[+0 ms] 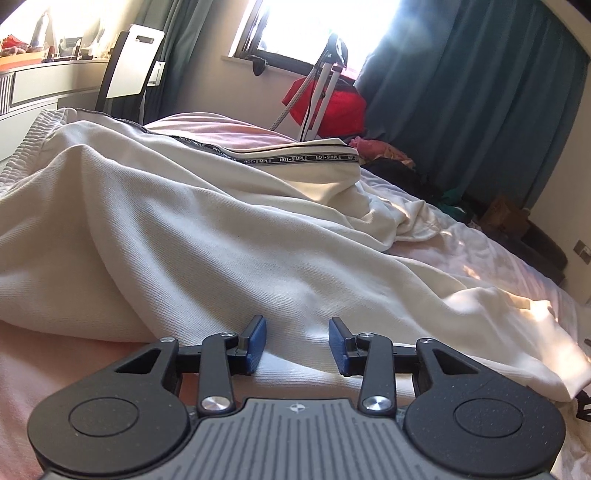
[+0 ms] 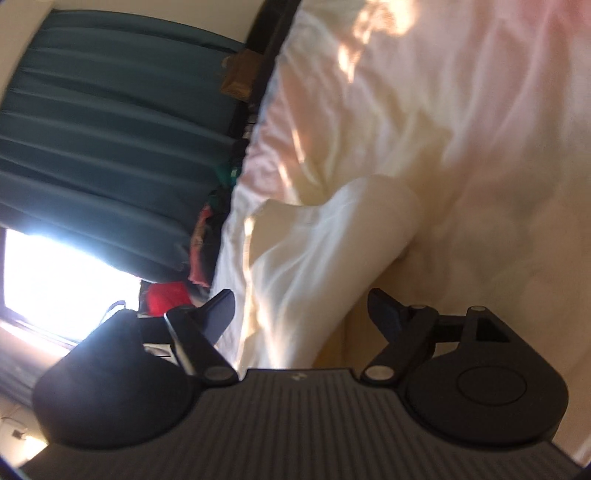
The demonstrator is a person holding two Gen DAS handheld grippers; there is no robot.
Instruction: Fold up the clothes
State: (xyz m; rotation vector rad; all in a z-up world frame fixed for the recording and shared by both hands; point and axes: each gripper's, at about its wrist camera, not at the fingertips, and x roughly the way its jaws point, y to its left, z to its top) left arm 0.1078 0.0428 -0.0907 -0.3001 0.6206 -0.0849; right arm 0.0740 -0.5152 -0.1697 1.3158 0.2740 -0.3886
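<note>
Blue pads (image 1: 257,341) on the left gripper (image 1: 297,345), 2 of them, spread apart with a fold of cream cloth lying between but not pinched. Low over the pink bedsheet (image 1: 55,354), right at the near hem of the cream garment (image 1: 207,236). Ribbed knit, rumpled into soft ridges, sprawled across the bed; black tape reading NOT-SIMPLE (image 1: 295,159) along 1 folded edge farther back, elastic waistband (image 1: 26,147) at far left. Type of garment hard to settle, lower right corner lost past the gripper body. Beyond, a white chair back (image 1: 135,62), a red bag (image 1: 328,107) under a washed-out window (image 1: 317,22), teal curtains (image 1: 480,92).

Rolled sideways and blurred in the right wrist view: right gripper (image 2: 301,314) spread wide, nothing held, a pale fold of the garment (image 2: 332,236) lying beyond the gap. Contact with cloth impossible to judge through the smear. Window (image 2: 55,273) blown out to white.
</note>
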